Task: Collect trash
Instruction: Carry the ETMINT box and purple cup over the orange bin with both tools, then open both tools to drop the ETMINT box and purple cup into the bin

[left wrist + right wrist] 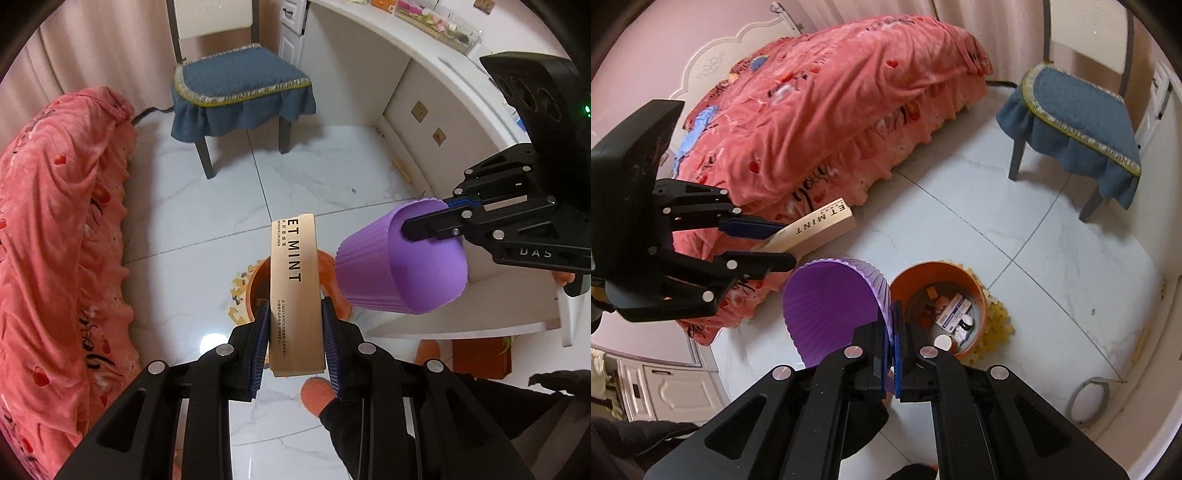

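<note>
Both wrist cameras look steeply down, close above the shared orange bin (938,306).

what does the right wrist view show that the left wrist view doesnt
Only the right wrist view: the inside of the orange bin, with small boxes in it, and the bed's white headboard.
Only the left wrist view: the white desk with clutter on top.
Both: the left gripper shut on the gold box, the right gripper pinching the purple cup, and the blue chair.

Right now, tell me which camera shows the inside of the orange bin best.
The right wrist view: the orange bin lies open to it, with small boxes inside. In the left wrist view the gold box covers most of the bin.
</note>
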`<state>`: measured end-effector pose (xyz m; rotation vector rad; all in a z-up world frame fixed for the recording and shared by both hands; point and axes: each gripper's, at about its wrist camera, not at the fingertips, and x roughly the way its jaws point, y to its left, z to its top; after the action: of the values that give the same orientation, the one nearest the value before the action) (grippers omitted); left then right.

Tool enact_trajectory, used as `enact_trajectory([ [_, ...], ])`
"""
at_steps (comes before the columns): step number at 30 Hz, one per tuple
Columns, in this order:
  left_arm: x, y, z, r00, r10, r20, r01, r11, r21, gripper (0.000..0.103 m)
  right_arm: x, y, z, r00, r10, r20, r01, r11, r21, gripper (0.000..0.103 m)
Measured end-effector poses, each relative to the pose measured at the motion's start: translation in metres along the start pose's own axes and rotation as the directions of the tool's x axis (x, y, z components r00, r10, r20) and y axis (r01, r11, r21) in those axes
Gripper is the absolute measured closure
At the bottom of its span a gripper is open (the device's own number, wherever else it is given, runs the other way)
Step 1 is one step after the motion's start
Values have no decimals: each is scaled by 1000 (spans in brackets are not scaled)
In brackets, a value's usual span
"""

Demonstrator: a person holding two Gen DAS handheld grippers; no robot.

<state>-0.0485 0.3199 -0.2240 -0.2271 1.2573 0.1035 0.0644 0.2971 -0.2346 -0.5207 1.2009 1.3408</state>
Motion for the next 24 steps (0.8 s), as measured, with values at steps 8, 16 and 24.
enact_trajectory([
  [8,37,7,3,999,-24,-32,24,1000,-2,74,46,-23,3,999,-25,-36,26,999,33,100],
  [16,63,9,4,997,-47,-66,47,999,0,74,82,-41,5,997,-36,-73,41,997,65,100],
  [24,81,15,4,995,-55,-84,54,998,-13,73,109,-51,3,993,-47,-105,57,994,92,99],
])
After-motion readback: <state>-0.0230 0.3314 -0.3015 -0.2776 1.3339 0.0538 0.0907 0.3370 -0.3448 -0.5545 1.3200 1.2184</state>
